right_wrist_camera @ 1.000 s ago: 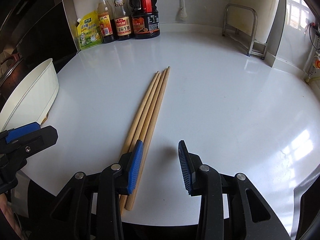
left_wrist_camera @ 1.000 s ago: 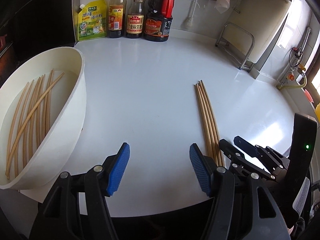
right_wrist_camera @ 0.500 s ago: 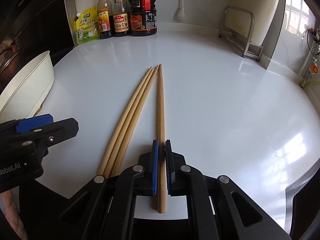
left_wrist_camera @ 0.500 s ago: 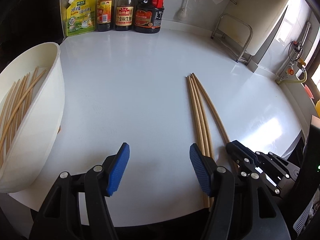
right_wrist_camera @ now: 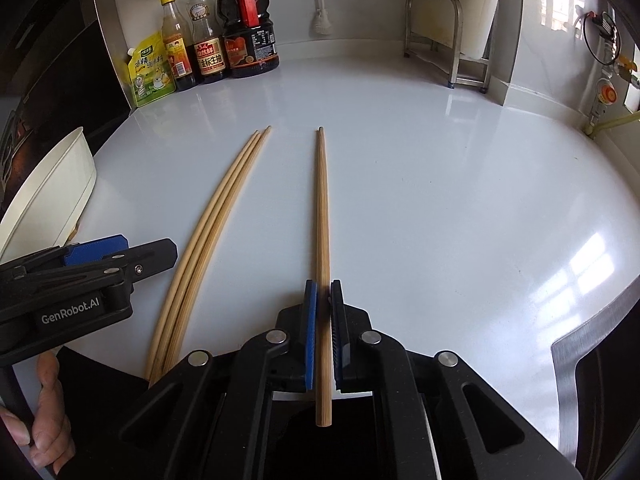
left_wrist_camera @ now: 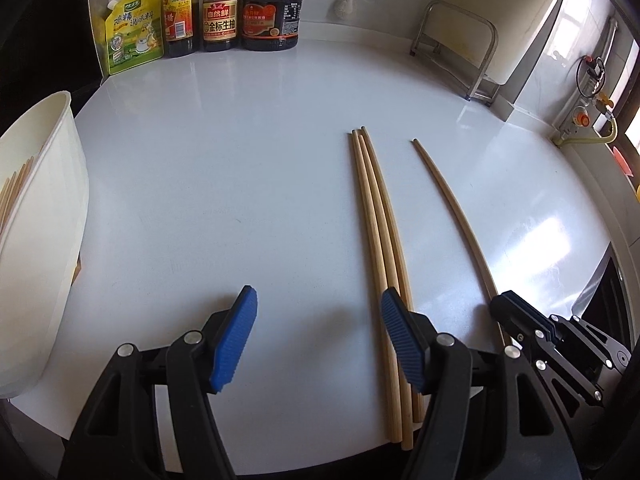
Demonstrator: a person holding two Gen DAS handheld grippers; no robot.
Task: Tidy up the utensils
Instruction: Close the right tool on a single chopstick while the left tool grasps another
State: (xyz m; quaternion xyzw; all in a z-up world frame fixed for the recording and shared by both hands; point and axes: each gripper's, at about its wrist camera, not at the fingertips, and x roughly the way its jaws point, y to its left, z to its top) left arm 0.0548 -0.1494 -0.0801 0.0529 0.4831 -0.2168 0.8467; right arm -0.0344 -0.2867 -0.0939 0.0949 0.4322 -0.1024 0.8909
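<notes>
Right tool (right_wrist_camera: 323,312) clenched on one chopstick (right_wrist_camera: 322,208); left tool (left_wrist_camera: 316,340) released; three chopsticks (left_wrist_camera: 378,232) left beside white tub (left_wrist_camera: 44,216).

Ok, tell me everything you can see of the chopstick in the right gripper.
The single chopstick is a long, slim stick of pale, bamboo-like wood, tapering toward its far tip. The right gripper is shut on it near its thick end, blue pads pressing both sides, and the butt end juts back past them. It points away across the white countertop, apart from the three chopsticks lying together to its left.
</notes>
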